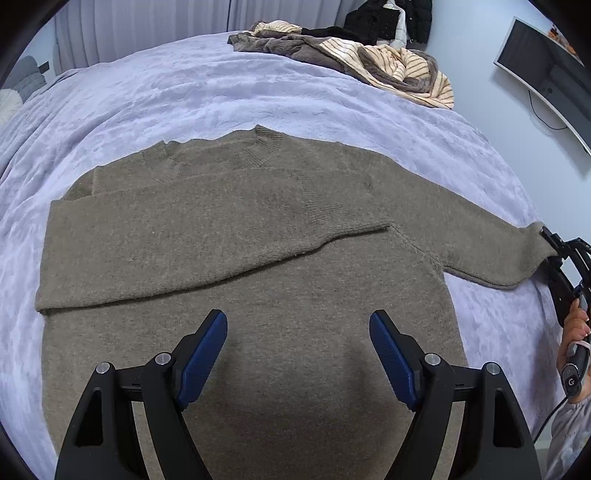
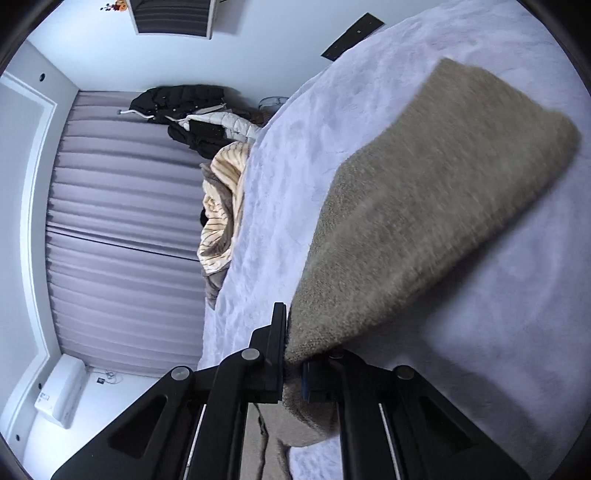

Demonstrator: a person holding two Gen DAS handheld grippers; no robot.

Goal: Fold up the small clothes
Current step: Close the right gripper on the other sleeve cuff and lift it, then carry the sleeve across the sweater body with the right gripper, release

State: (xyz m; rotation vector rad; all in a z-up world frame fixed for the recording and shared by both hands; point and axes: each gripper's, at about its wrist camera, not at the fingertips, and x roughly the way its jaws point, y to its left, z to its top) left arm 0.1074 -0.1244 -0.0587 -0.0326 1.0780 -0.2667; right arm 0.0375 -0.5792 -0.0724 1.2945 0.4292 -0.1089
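Observation:
A taupe knit sweater [image 1: 258, 221] lies flat on the lavender blanket [image 1: 184, 99], neck at the far side. One sleeve is folded across its chest. The other sleeve [image 1: 480, 240] stretches out to the right, where my right gripper [image 1: 550, 240] holds its cuff. In the right wrist view that gripper [image 2: 291, 354] is shut on the cuff, and the sleeve [image 2: 424, 206] runs away from it, lifted off the blanket. My left gripper [image 1: 297, 317] hovers open over the sweater's lower body with nothing between its blue pads [image 1: 207, 350].
A pile of striped cream and grey clothes [image 1: 388, 62] lies at the bed's far right corner, with dark jackets [image 1: 384, 18] behind it. A monitor [image 1: 543, 70] hangs on the right wall. A person's hand [image 1: 576, 325] grips the right tool at the bed's right edge.

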